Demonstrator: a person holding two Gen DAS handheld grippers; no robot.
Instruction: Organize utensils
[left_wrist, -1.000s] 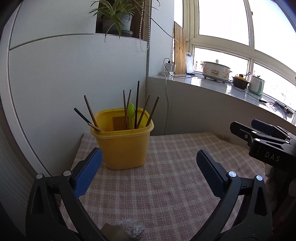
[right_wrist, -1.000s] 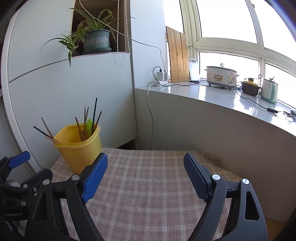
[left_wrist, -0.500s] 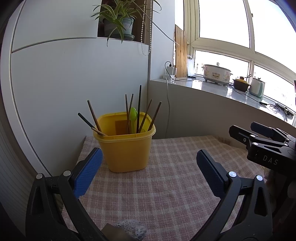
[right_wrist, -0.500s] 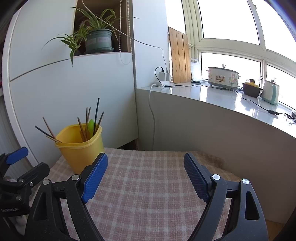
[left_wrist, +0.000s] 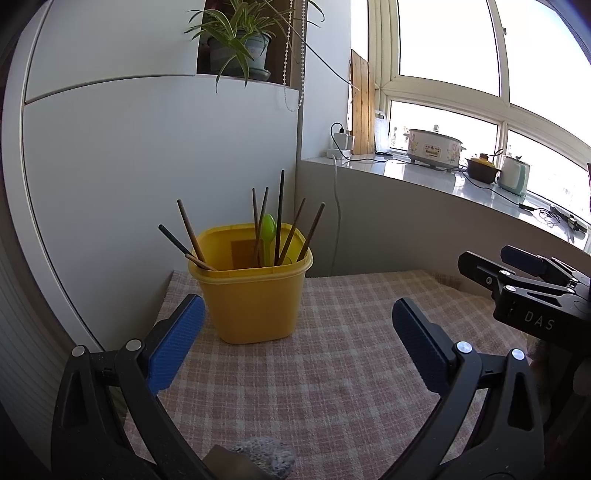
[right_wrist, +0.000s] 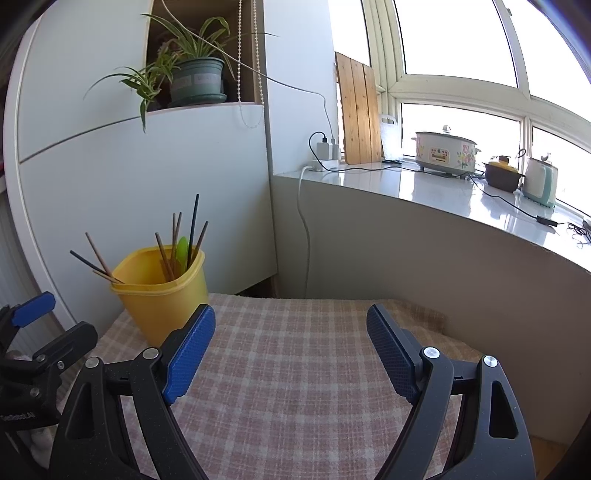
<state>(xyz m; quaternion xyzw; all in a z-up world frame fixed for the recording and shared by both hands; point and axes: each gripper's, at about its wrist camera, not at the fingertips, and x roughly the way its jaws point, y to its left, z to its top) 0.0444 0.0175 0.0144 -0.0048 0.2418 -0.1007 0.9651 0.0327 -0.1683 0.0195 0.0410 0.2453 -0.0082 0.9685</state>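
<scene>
A yellow plastic bin (left_wrist: 255, 295) stands at the back left of the checked tablecloth (left_wrist: 332, 369). It holds several brown and dark chopsticks (left_wrist: 280, 218) and a green spoon (left_wrist: 266, 232), all upright or leaning. It also shows in the right wrist view (right_wrist: 162, 299). My left gripper (left_wrist: 295, 339) is open and empty, a little in front of the bin. My right gripper (right_wrist: 290, 350) is open and empty over the cloth, to the right of the bin.
A white cabinet (left_wrist: 147, 166) stands behind the bin, with a potted plant (left_wrist: 240, 44) on it. A grey ledge (right_wrist: 424, 206) at the right carries a cooker (right_wrist: 445, 149), a pot and a kettle. A cable (right_wrist: 304, 229) hangs in the corner.
Both grippers have drawn back and risen slightly; the bin sits lower and a bit further right in the left wrist view. Both stay open and empty.
</scene>
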